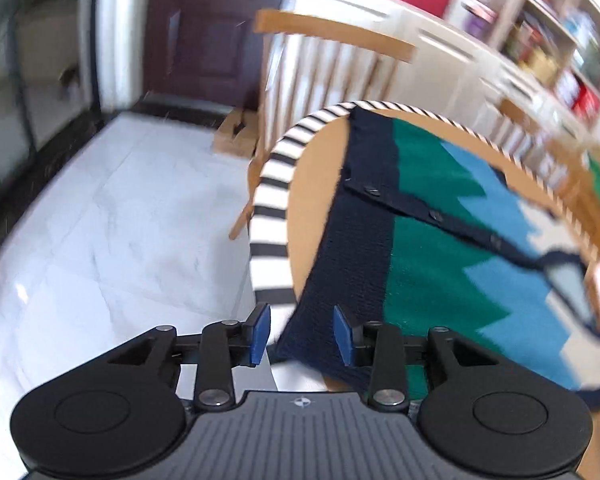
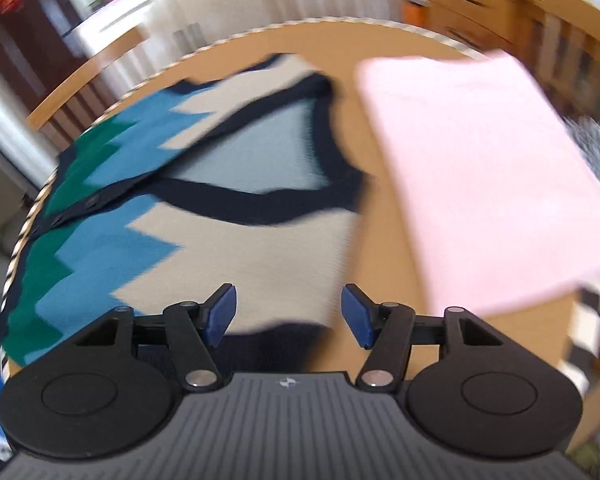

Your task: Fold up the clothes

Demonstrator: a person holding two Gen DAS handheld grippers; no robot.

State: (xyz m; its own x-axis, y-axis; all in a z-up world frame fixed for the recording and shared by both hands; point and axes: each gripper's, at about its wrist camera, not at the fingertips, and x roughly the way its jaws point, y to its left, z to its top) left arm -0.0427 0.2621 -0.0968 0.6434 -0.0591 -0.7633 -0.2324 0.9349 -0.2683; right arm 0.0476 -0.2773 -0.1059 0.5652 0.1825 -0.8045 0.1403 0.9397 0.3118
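We are seeing a knitted wool-like cardigan (image 1: 440, 248) lying on a smooth matt wooden table (image 1: 316, 184), a soft pink cloth (image 2: 480, 168), and a glossy marble-look tiled floor (image 1: 119, 220).

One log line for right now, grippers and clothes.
left gripper: open, empty | right gripper: open, empty | cardigan: flat on table | pink garment: beside it

Bare table (image 2: 384, 264) runs between cardigan (image 2: 259, 248) and pink cloth (image 2: 480, 168); chair (image 1: 332, 40) crowds the rim.
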